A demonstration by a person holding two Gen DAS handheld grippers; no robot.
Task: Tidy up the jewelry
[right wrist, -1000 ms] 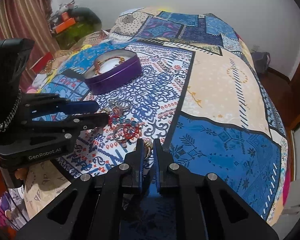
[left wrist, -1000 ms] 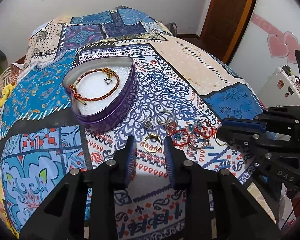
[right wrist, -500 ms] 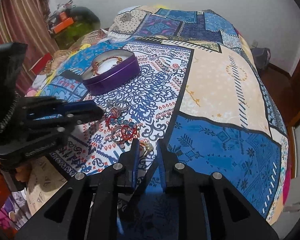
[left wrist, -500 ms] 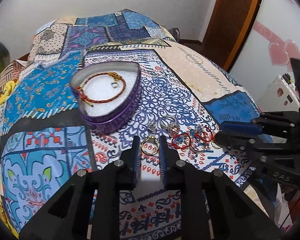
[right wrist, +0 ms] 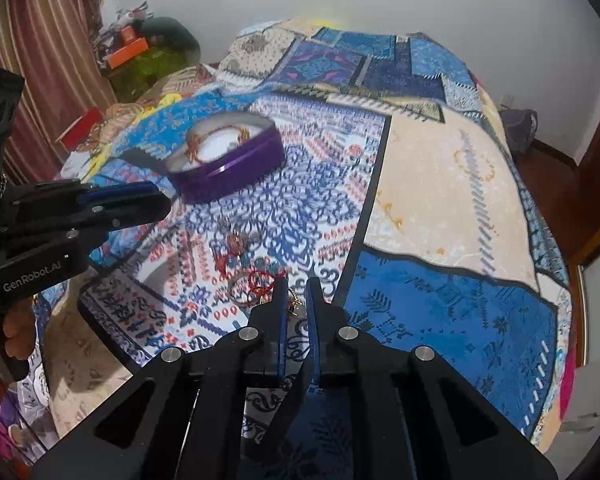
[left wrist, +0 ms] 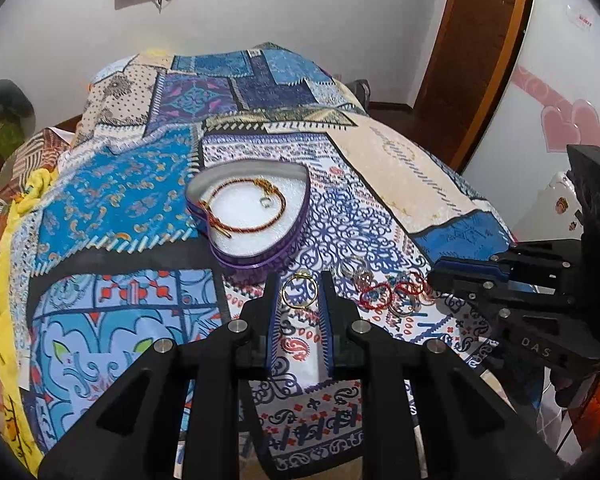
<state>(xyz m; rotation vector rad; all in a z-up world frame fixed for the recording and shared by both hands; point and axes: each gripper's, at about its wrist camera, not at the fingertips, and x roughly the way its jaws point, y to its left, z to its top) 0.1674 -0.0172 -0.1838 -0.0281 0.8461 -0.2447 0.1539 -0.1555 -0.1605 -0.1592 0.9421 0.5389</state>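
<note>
A purple heart-shaped tin (left wrist: 260, 256) with white lining holds a red-and-gold cord bracelet (left wrist: 244, 210) and a small ring; it also shows in the right wrist view (right wrist: 236, 172). My left gripper (left wrist: 299, 290) is shut on a gold ring (left wrist: 299, 292), held between its fingertips above the bedspread, just in front of the tin. Loose jewelry (left wrist: 384, 290), red bracelets and silver rings, lies to the right of it. My right gripper (right wrist: 296, 300) has a narrow gap around a small gold piece (right wrist: 294, 304); whether it grips is unclear.
The patchwork bedspread (left wrist: 140, 200) covers the whole bed. A wooden door (left wrist: 480, 60) stands at the right. Curtains and clutter (right wrist: 132, 52) sit beyond the bed's left side in the right wrist view. The loose jewelry (right wrist: 244, 264) lies ahead-left of my right gripper.
My left gripper closed around the gold ring and lifted it off the bedspread. My right gripper opened slightly and then narrowed again over the gold piece.
</note>
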